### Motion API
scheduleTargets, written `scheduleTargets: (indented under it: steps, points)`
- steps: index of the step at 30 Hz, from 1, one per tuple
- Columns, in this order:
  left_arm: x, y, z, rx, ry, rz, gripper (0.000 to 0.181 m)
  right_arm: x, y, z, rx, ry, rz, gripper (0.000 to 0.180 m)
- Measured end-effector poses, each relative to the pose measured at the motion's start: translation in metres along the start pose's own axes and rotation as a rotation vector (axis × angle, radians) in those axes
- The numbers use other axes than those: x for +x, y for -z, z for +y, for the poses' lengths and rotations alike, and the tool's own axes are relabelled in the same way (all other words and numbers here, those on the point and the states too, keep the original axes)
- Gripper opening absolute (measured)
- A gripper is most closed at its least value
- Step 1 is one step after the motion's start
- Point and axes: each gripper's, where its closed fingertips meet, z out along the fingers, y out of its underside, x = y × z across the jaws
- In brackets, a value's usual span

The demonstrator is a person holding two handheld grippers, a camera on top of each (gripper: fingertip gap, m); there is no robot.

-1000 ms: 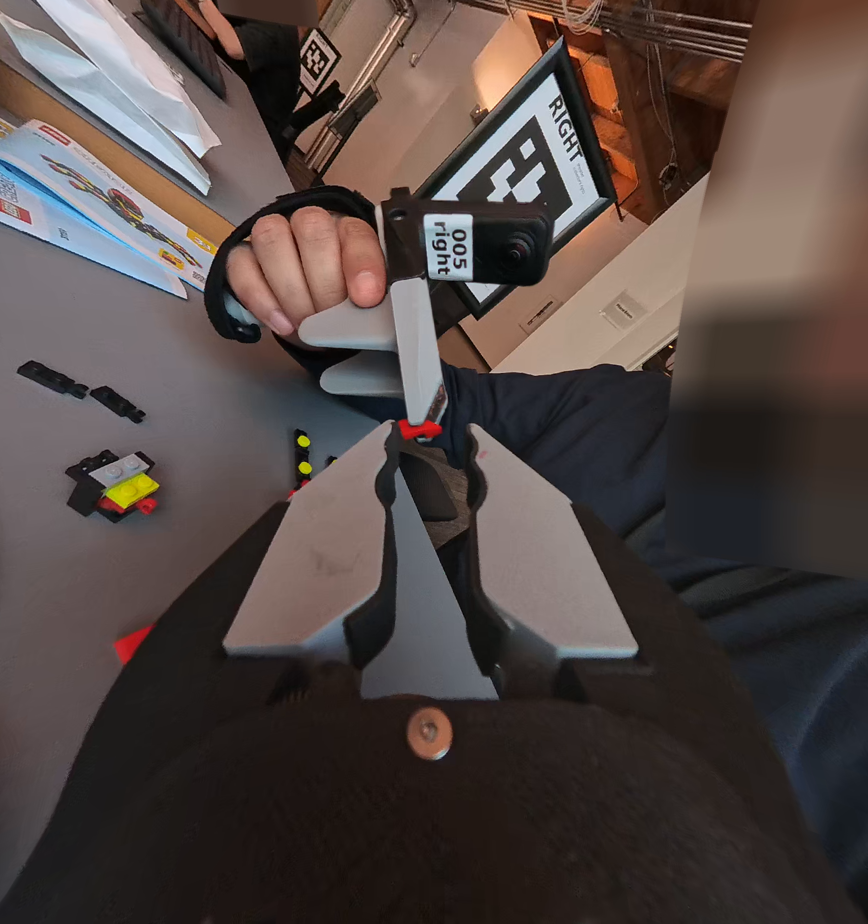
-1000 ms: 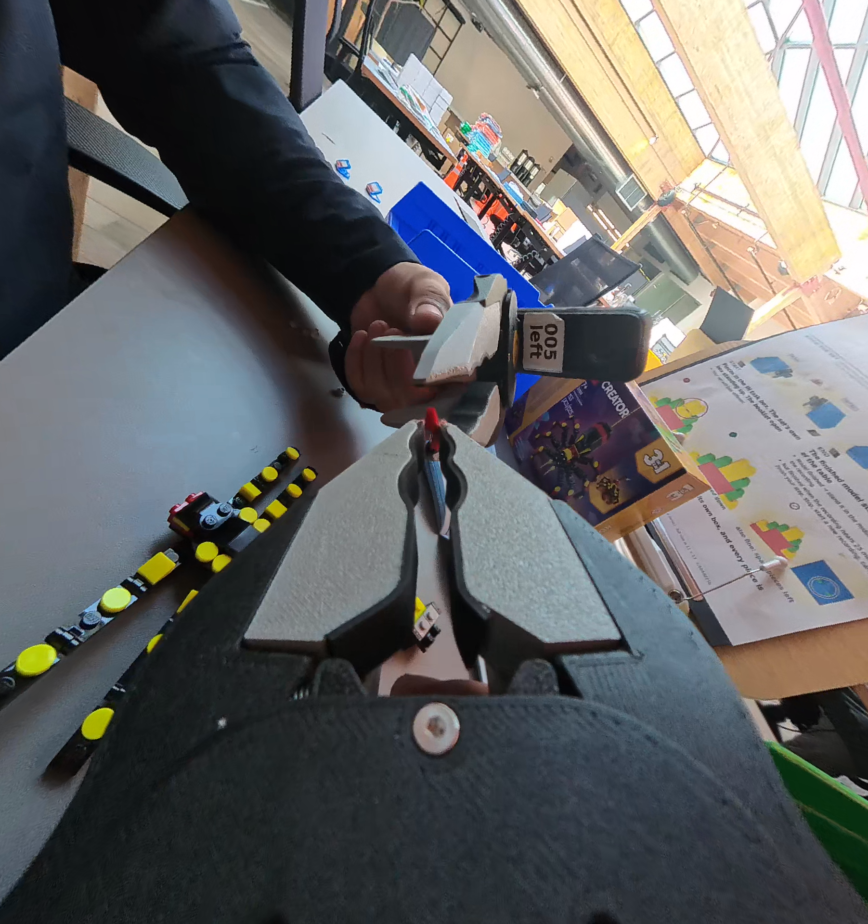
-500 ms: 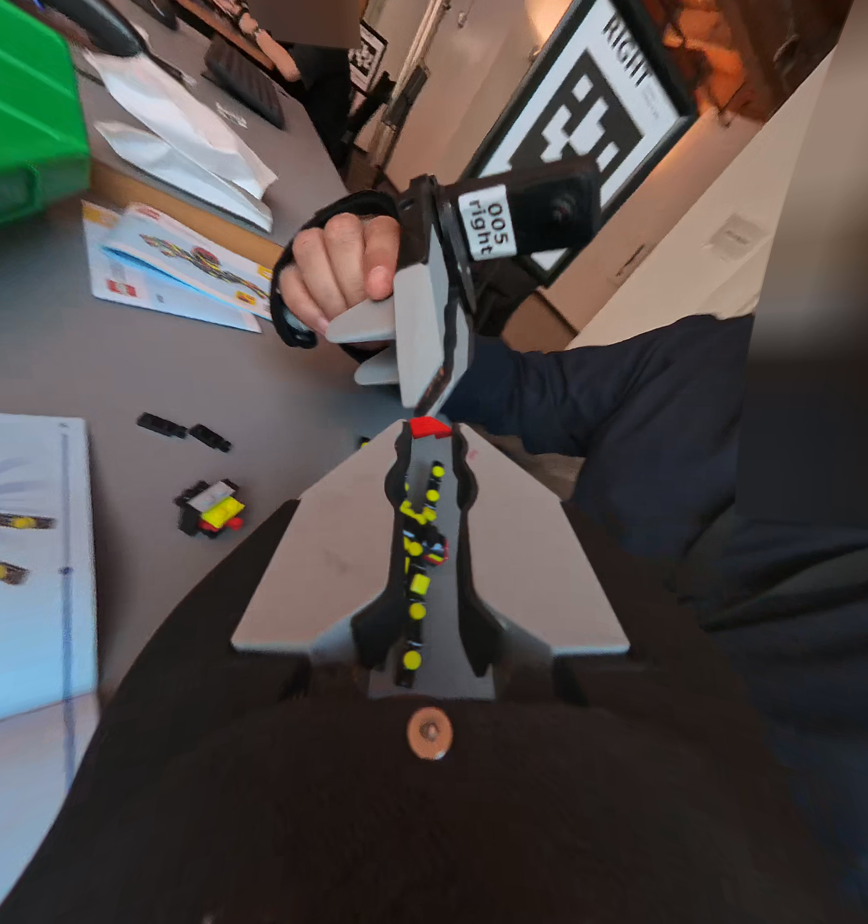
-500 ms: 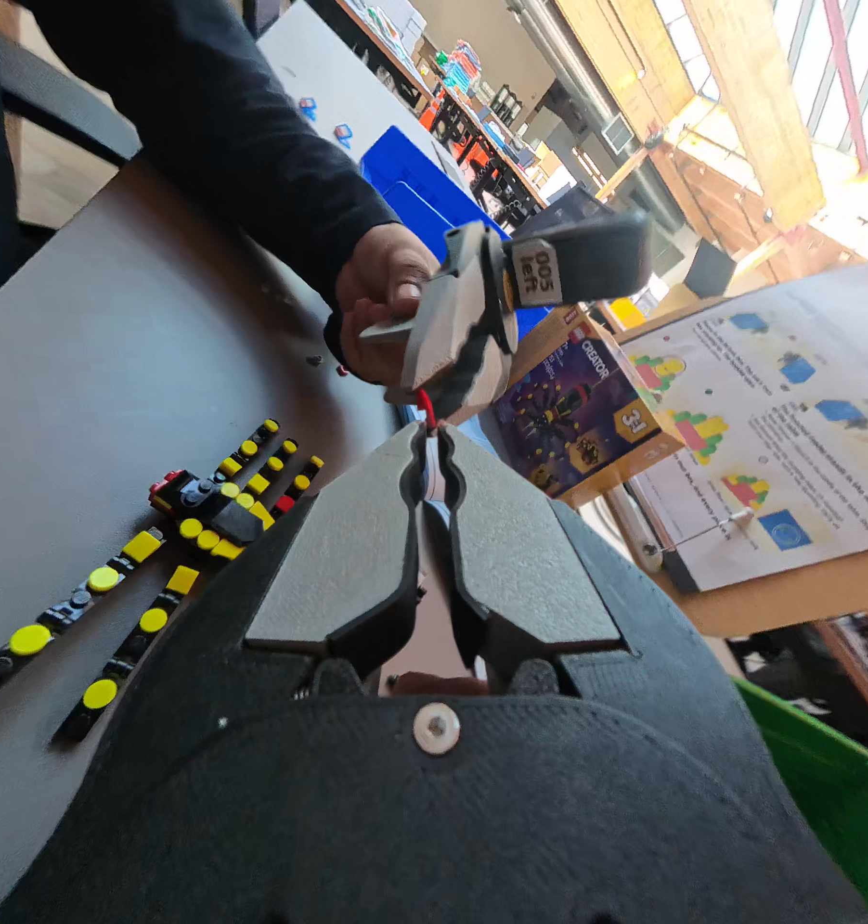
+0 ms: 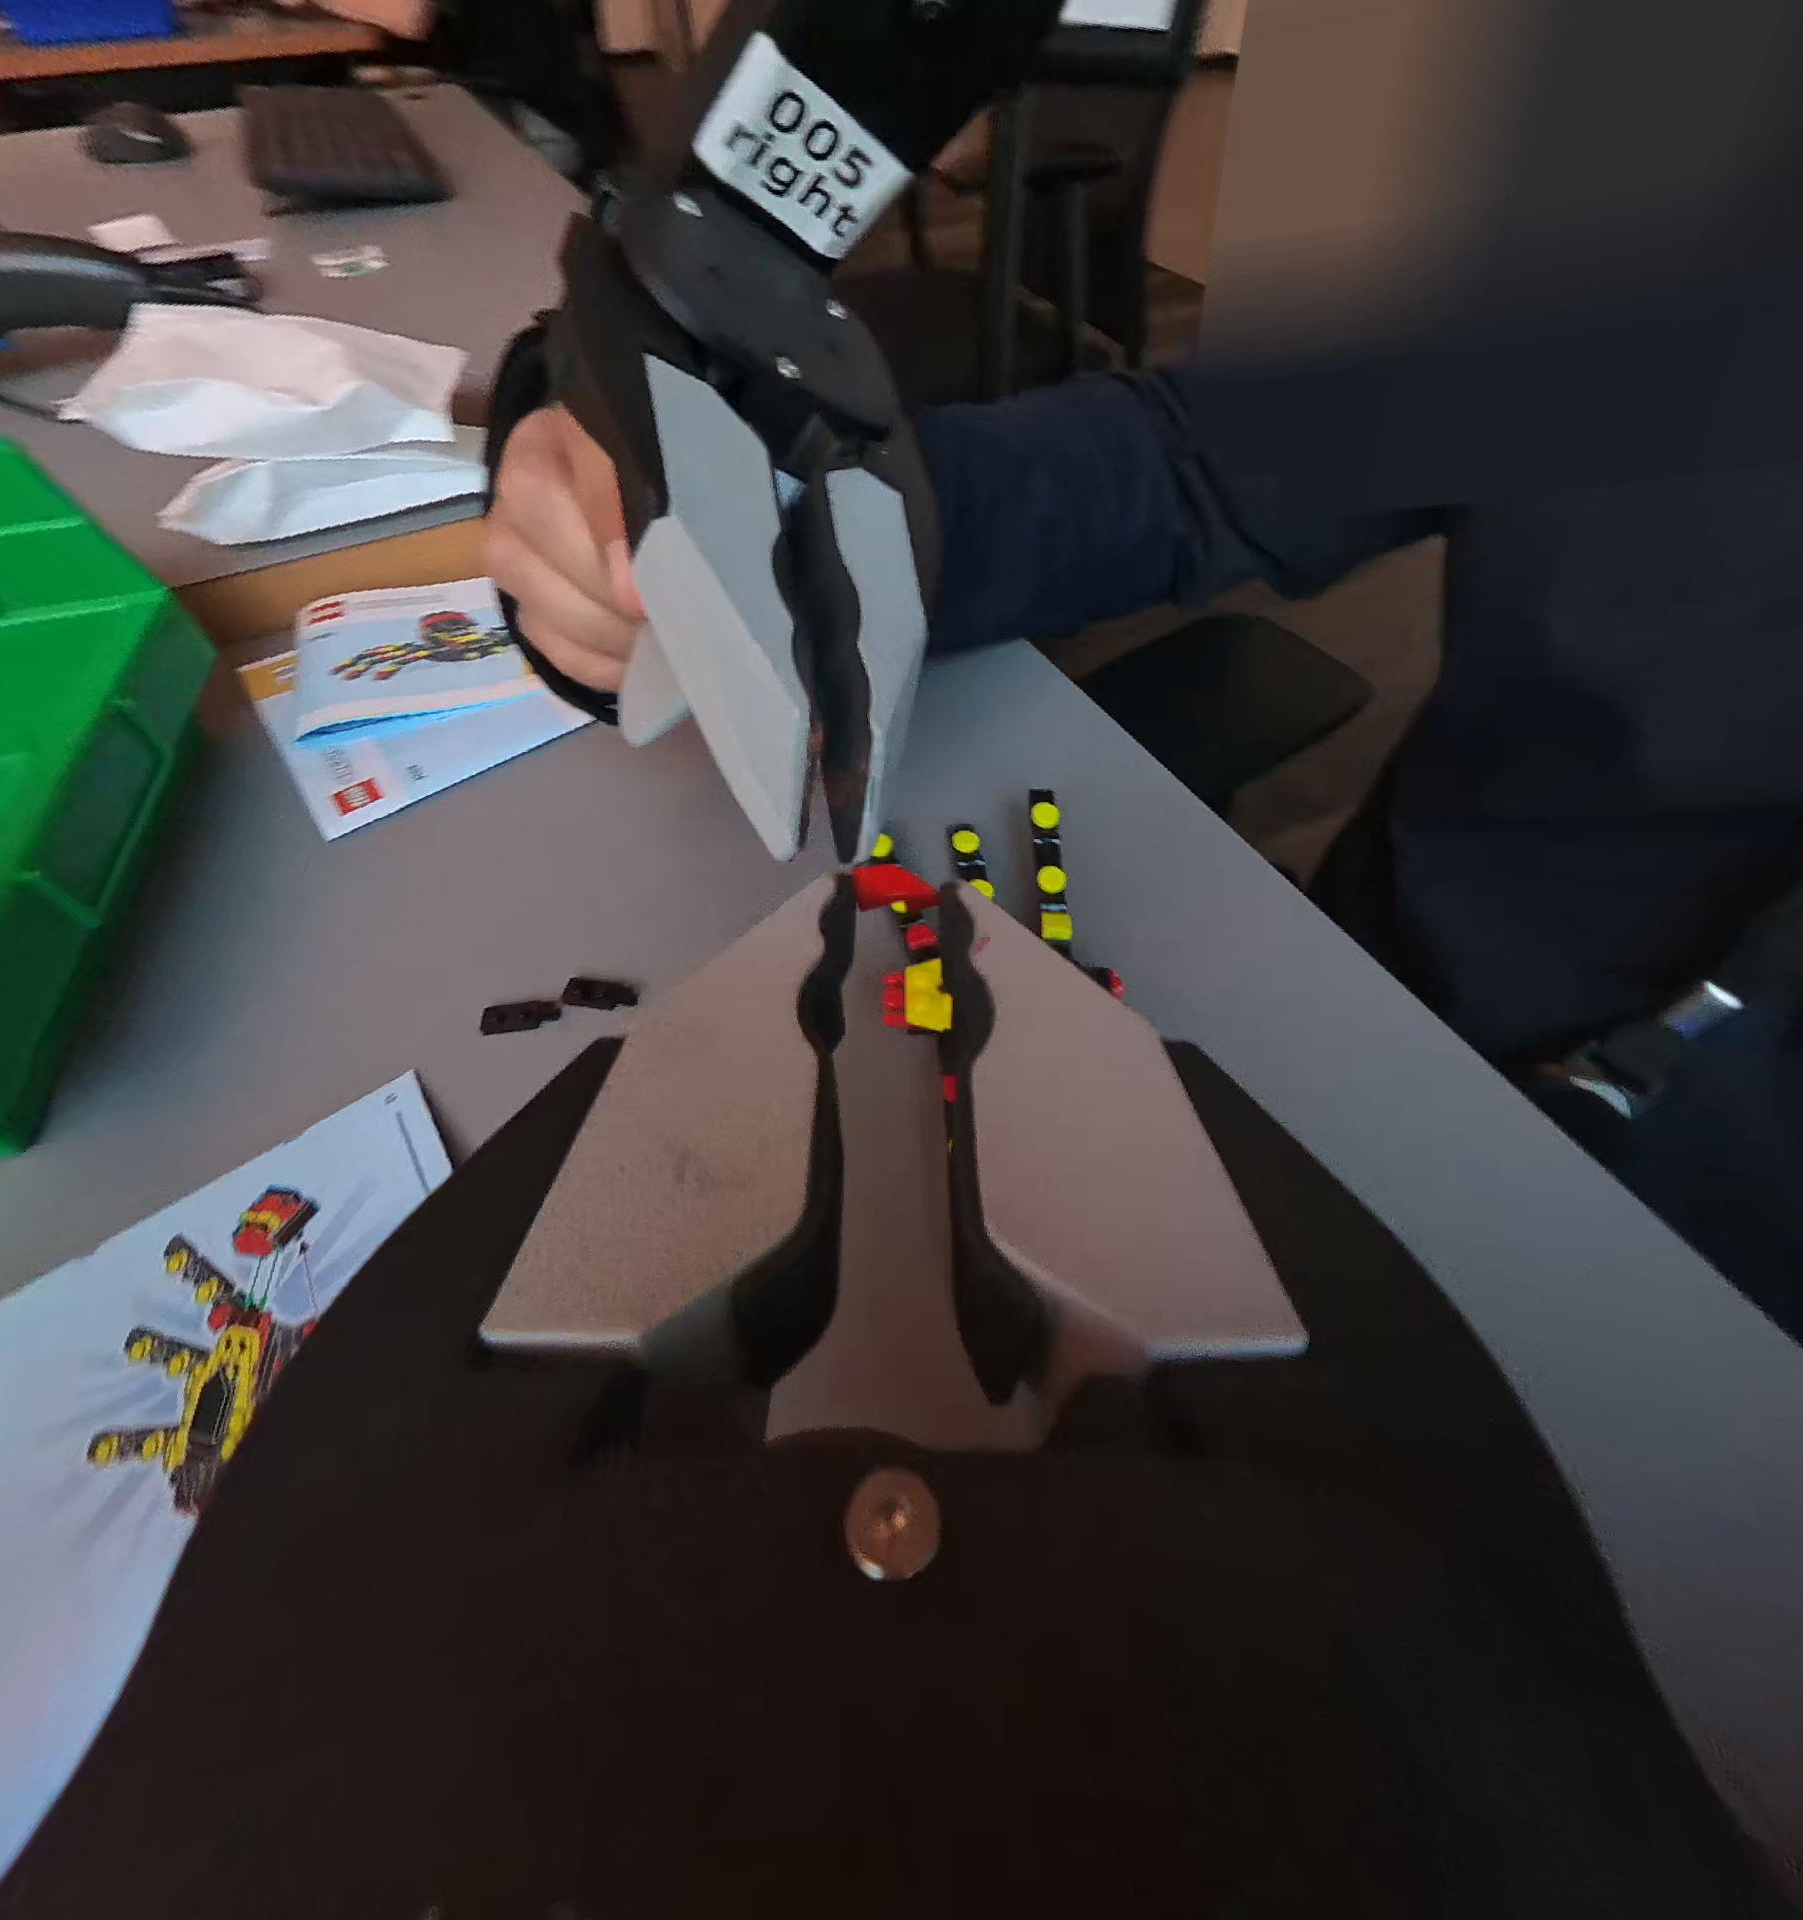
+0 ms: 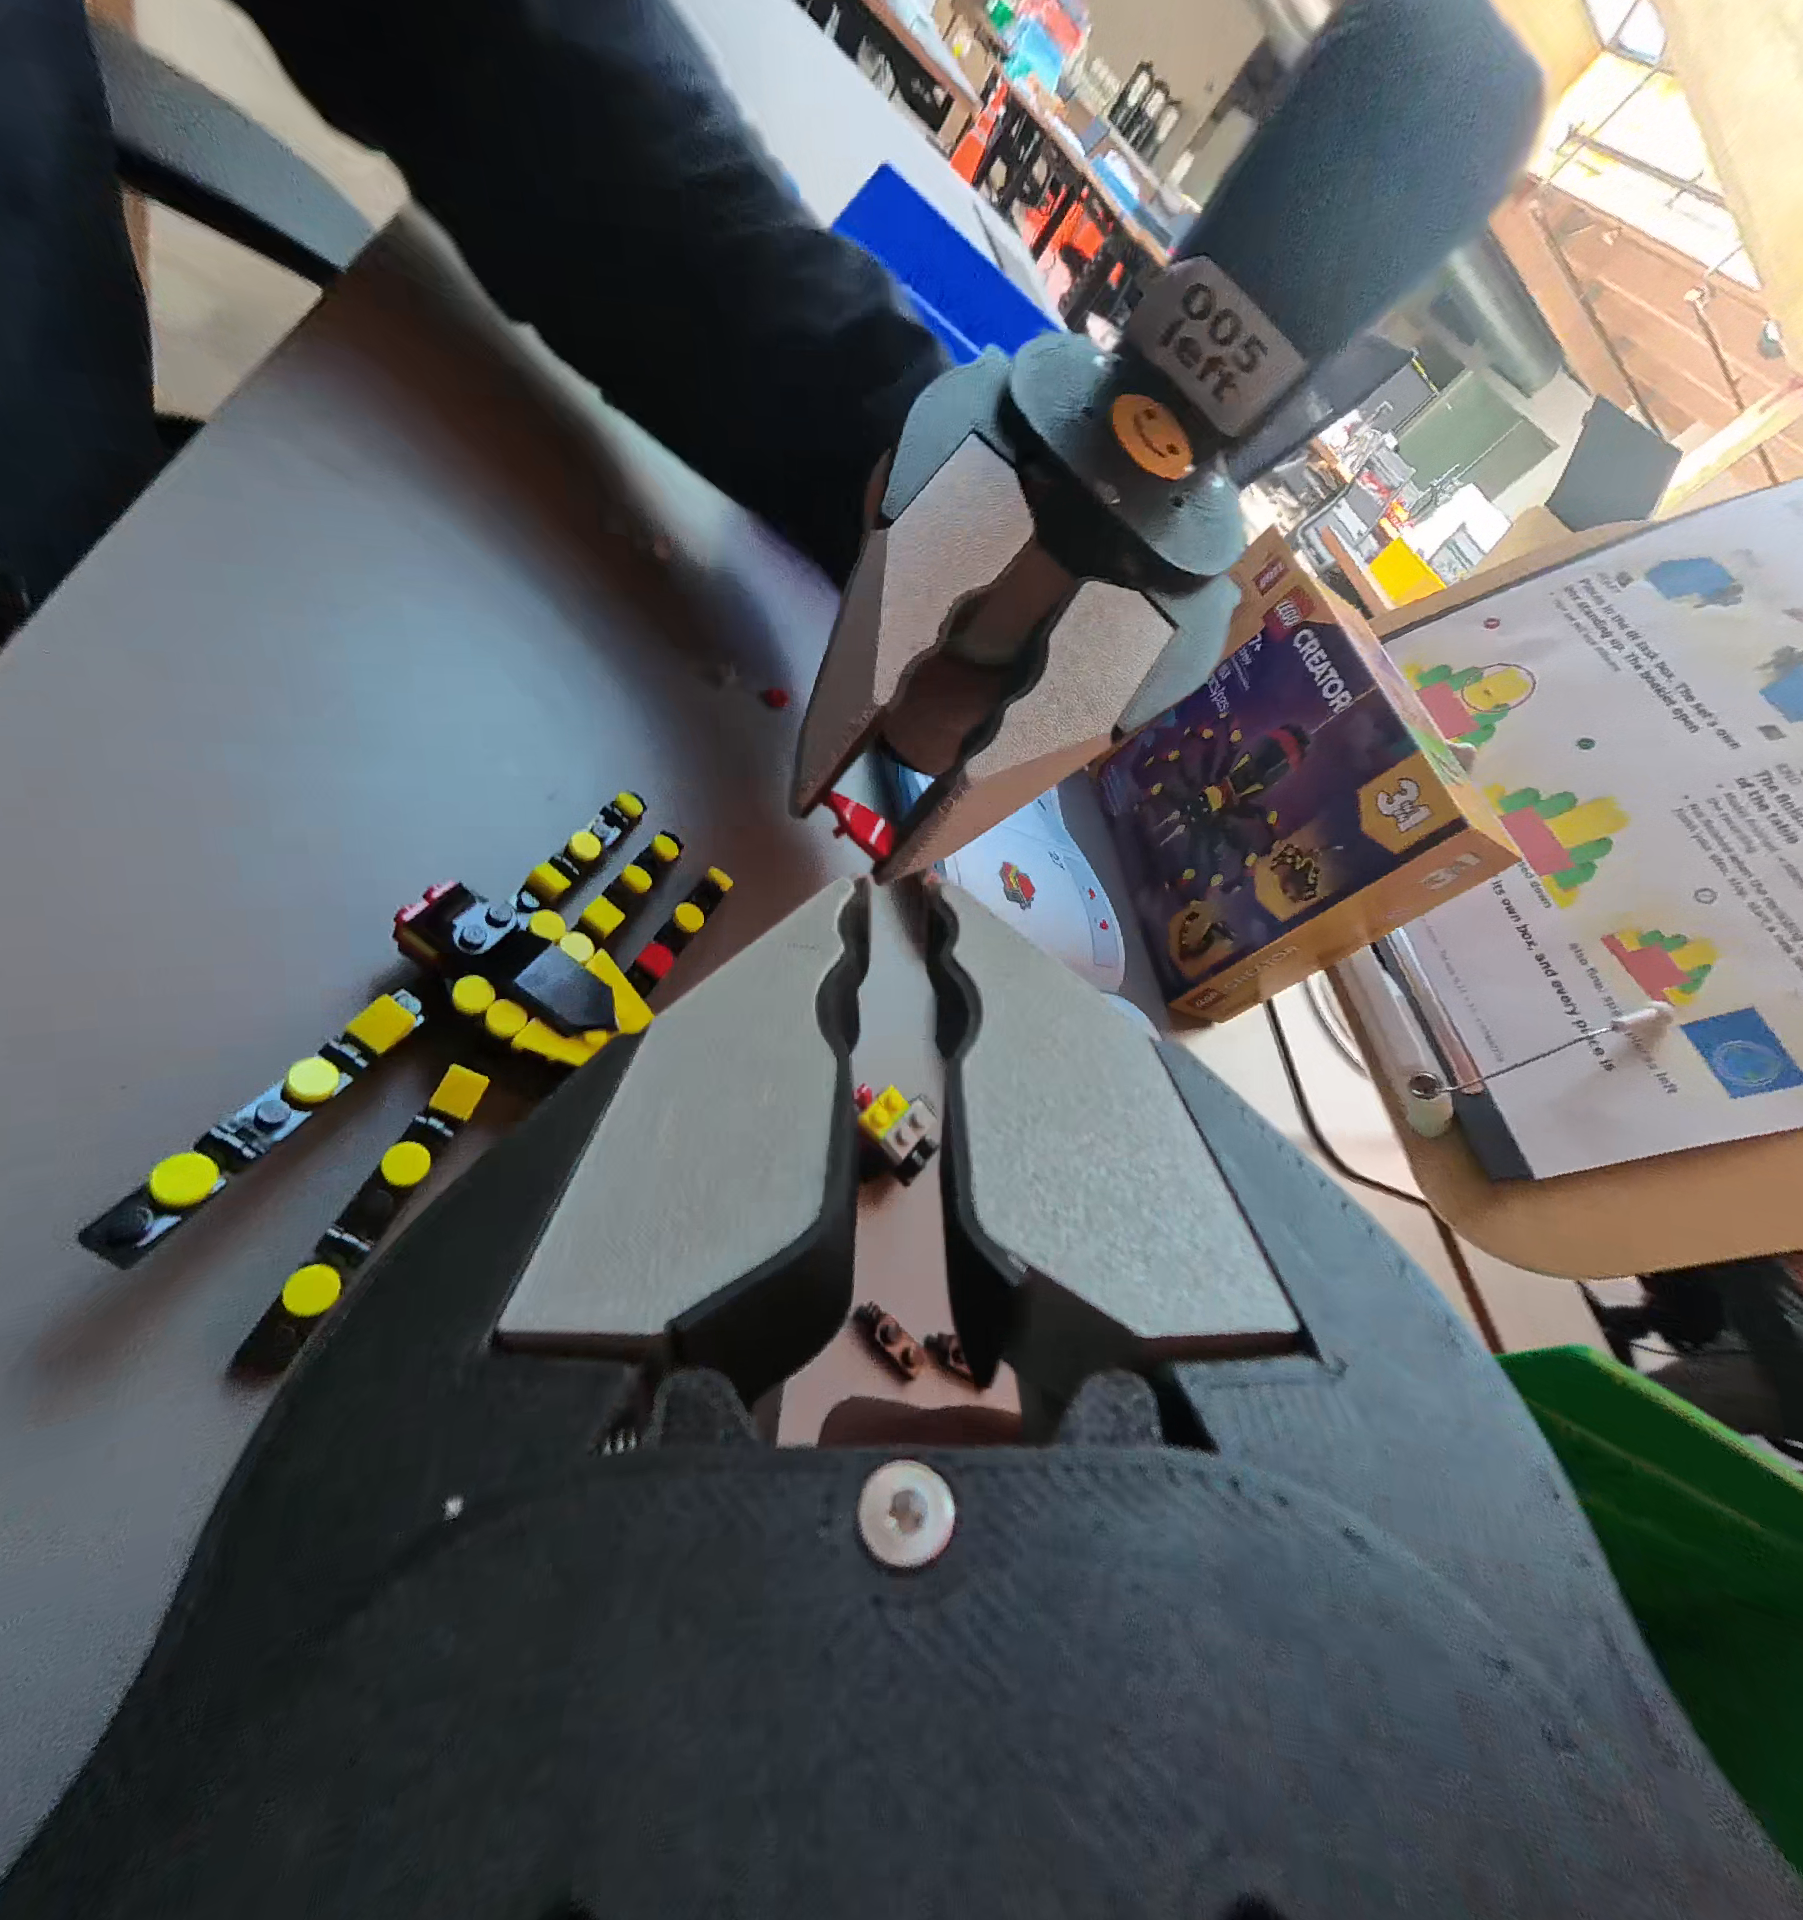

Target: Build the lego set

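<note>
My left gripper is shut on a small red piece, held above the grey table. The right wrist view shows the same red piece between the left gripper's tips. My right gripper has its jaws a narrow gap apart with nothing between them, tip to tip with the left one. The black and yellow spider model lies on the table to the left. A small yellow, red and grey sub-assembly and two small black pieces lie below the right gripper.
A green bin stands at the left, with a closed booklet behind and an open instruction page in front. The set's box and a clipboard sheet stand at the right. The table edge runs close by the model. The tips of both grippers are at nearly the same place.
The red piece passed from my right gripper to my left gripper. Both grippers have tilted down toward the table over the model, and the right jaws have parted a little.
</note>
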Motion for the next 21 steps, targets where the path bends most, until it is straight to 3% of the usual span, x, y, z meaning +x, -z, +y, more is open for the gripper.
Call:
scheduleTargets:
  steps: [9,21]
  points:
    - [0.019,-0.011,0.015,-0.222,-0.068,0.298,0.013,-0.020,-0.001,-0.006,-0.119,0.223,-0.084,0.003]
    - [0.032,-0.023,0.015,-0.291,-0.072,0.390,0.012,-0.045,0.001,-0.009,-0.344,0.405,-0.326,0.004]
